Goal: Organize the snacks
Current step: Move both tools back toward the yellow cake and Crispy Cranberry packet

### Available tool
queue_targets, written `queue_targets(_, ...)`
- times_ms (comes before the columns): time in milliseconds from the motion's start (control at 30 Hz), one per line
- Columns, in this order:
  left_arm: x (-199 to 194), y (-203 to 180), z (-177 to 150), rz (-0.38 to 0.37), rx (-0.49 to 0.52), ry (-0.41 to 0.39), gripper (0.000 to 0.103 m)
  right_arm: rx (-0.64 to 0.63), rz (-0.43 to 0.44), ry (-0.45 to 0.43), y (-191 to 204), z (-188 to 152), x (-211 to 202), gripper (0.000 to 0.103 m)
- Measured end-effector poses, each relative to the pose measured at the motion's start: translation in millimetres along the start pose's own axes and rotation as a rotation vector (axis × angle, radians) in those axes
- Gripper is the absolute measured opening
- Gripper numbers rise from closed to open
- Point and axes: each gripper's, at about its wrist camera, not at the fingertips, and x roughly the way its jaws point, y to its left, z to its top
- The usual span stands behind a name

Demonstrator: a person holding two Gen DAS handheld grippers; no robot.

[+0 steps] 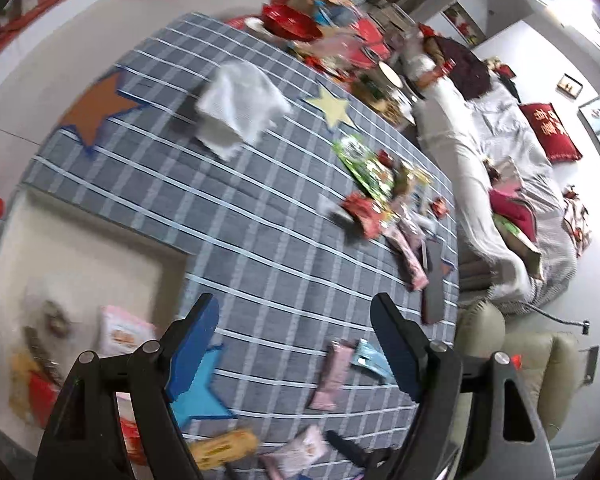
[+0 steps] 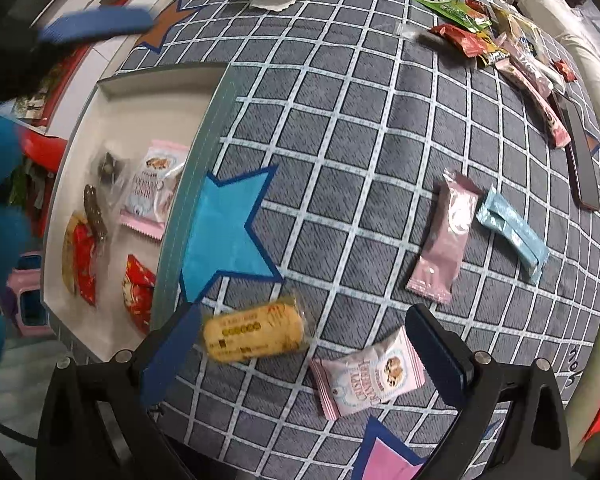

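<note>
right tongs (image 2: 300, 344) gape wide and empty over the yellow biscuit pack (image 2: 254, 334), left tongs (image 1: 296, 344) apart and empty; next, clamp it and carry it to the white tray (image 2: 156, 84)

- The middle of the checked worktop (image 2: 360, 128) lies bare, open from above.
- Between the right gripper's (image 2: 300, 344) wide jaws lie a yellow biscuit pack (image 2: 254, 334) and a pink cookie packet (image 2: 370, 372), with little bare cloth around them.
- The white tray (image 2: 100, 92) holds five snacks; its far end is free.
- A heap of snacks (image 1: 384, 200) crowds the far edge.
- A crumpled white cloth (image 1: 240, 108) blocks the far side.
</note>
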Motion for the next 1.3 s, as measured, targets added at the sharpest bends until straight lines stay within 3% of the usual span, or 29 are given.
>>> queue_targets(800, 27.6, -43.9, -28.8, 0.012, 0.058, 0.067, 0.081, 0.084, 0.075, -0.016, -56.2, -60.3, -27.7, 0.103)
queue_targets(1300, 36.1, -45.9, -30.8, 0.034, 0.065, 0.084, 0.081, 0.083, 0.098, 0.007, -57.6, -61.2, -36.4, 0.103)
